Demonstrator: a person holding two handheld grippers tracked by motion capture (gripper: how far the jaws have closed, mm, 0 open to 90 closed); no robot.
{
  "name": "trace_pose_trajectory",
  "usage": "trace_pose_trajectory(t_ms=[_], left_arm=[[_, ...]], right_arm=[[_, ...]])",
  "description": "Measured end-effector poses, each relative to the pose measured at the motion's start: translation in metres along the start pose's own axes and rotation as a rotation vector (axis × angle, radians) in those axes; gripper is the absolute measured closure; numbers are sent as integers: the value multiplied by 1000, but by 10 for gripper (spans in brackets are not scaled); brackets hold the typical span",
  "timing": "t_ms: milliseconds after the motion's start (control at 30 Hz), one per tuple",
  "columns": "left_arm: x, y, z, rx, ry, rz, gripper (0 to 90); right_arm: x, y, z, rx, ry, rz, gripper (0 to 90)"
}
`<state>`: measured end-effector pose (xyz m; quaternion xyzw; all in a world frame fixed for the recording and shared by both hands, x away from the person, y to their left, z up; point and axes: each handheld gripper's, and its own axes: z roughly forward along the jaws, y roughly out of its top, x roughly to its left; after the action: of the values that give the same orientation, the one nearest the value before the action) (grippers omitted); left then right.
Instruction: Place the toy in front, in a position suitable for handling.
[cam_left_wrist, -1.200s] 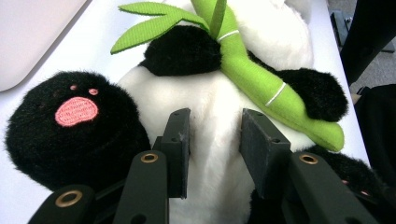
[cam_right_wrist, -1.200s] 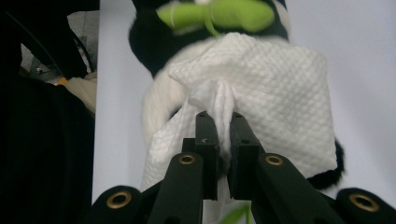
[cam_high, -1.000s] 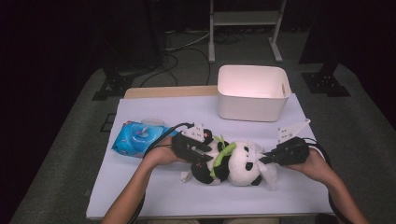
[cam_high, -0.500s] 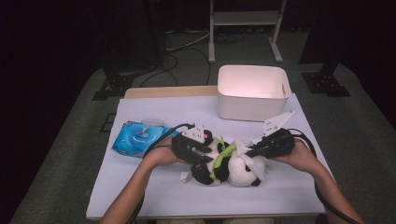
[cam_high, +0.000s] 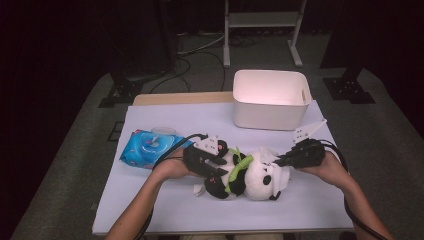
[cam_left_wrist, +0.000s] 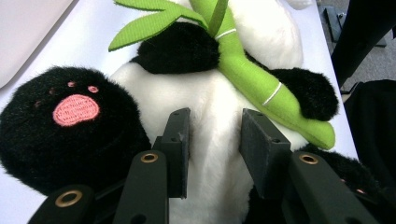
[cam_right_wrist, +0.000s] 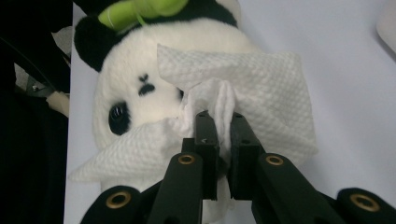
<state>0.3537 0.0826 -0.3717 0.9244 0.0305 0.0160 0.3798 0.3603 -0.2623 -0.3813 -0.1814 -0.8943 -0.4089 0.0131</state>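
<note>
Jaws of the left gripper (cam_left_wrist: 212, 140) are squeezing the white belly of the plush panda (cam_high: 250, 175), pinning it on its back on the table (cam_high: 165, 210) so its face is staying put. Its forearm is reaching in low from the near edge. Further right, the right gripper (cam_right_wrist: 219, 121) is pinching a bunched wet wipe (cam_right_wrist: 261, 88) against the panda's face, wrist angling in from the side.

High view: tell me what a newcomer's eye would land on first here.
The plush panda lying on its back at the middle of the white table, a green bamboo stalk across its chest. The left gripper pinches its white belly, while the right gripper presses a white wipe onto its face. Behind stand a white bin and, to the left, a blue wipe pack.
</note>
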Motion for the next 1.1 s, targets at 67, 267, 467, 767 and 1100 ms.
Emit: trace_pose_trajectory(t_ms=[67, 267, 467, 767, 1100], left_arm=[[-1, 0, 0, 0, -6, 1, 630], [-3, 1, -1, 12, -21, 12, 627], [-5, 1, -1, 17, -25, 25, 623], [-5, 3, 1, 21, 1, 34, 624], [-2, 0, 1, 6, -28, 16, 626]], right_arm=[[0, -3, -2, 7, -6, 7, 837], [4, 11, 2, 5, 20, -22, 837], [5, 40, 16, 12, 44, -69, 837], [-4, 59, 30, 37, 69, -79, 837], [-14, 23, 11, 32, 31, 8, 837]])
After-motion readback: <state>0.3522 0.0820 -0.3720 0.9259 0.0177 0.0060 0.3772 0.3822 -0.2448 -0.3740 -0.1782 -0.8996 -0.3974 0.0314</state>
